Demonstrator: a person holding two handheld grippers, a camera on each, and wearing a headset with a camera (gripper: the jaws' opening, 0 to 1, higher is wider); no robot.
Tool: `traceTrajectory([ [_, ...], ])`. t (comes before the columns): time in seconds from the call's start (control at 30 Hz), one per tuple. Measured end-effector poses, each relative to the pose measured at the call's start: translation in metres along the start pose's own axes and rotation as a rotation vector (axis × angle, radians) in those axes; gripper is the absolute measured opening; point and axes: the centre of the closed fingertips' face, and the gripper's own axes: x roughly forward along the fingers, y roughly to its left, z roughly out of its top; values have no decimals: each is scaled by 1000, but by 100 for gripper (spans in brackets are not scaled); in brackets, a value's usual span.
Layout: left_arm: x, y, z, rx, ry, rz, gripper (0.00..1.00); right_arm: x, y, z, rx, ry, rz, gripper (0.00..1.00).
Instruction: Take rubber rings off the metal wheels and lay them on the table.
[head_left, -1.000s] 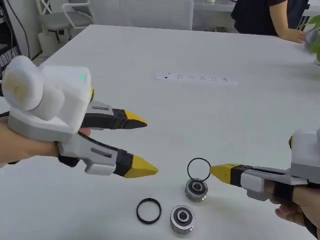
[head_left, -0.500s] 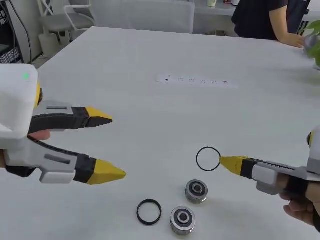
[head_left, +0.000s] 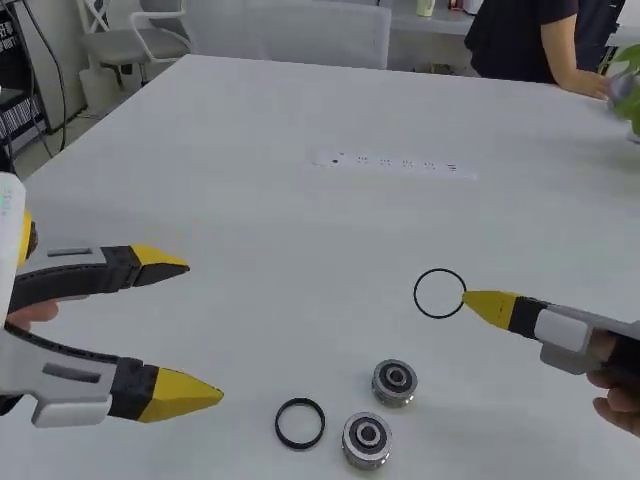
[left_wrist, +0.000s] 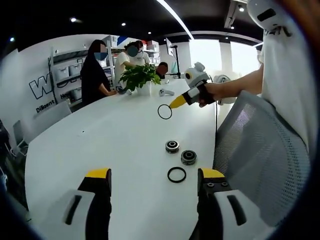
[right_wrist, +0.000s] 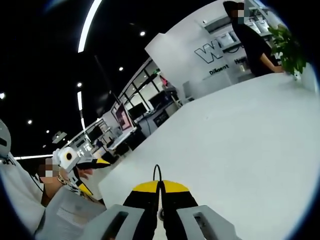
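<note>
My right gripper clamps the ring by its edge; that thin hold may slip. My left gripper gapes, empty.

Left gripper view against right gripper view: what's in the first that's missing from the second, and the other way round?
Left gripper view's own: two metal wheels on the table, a loose rubber ring lying near them, and a mesh chair back. Right gripper view's own: desks with screens far behind. Common to both: the white table, the plant, the left gripper with jaws open, and the right gripper shut on the held ring, seen round from the left and edge-on from the right.
</note>
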Motion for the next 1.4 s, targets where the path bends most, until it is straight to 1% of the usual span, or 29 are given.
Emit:
traceTrajectory([
  [0.1,-3,-1,-4,-15,-1,13,68,-1,4,3,-15,1,-1,0],
  [0.2,-7,0,-7,-33,-5,30,68,-1,5,5,-11,2,-5,0],
  [0.3,-10,1,-11,-49,-9,46,68,-1,11,10,-8,-6,9,0],
  [0.4,-12,-1,-15,-61,-7,55,68,2,18,16,-18,-9,25,0],
  [0.57,-12,-5,-21,-81,-7,60,69,9,28,23,-41,-5,44,0],
  [0.8,-11,-8,-28,-101,-3,67,70,18,39,28,-48,6,74,0],
  [0.93,-9,-11,-34,-108,12,66,75,21,46,30,-62,19,91,0],
  [1.0,-9,-13,-35,-113,12,63,77,23,49,31,-70,25,96,0],
  [1.13,-9,-17,-33,-122,2,53,78,27,55,31,-84,39,115,0],
  [1.27,-9,-17,-34,-132,6,54,84,33,62,31,-100,57,133,0],
  [1.4,-9,-15,-33,-122,4,68,88,39,69,30,-119,76,153,0],
])
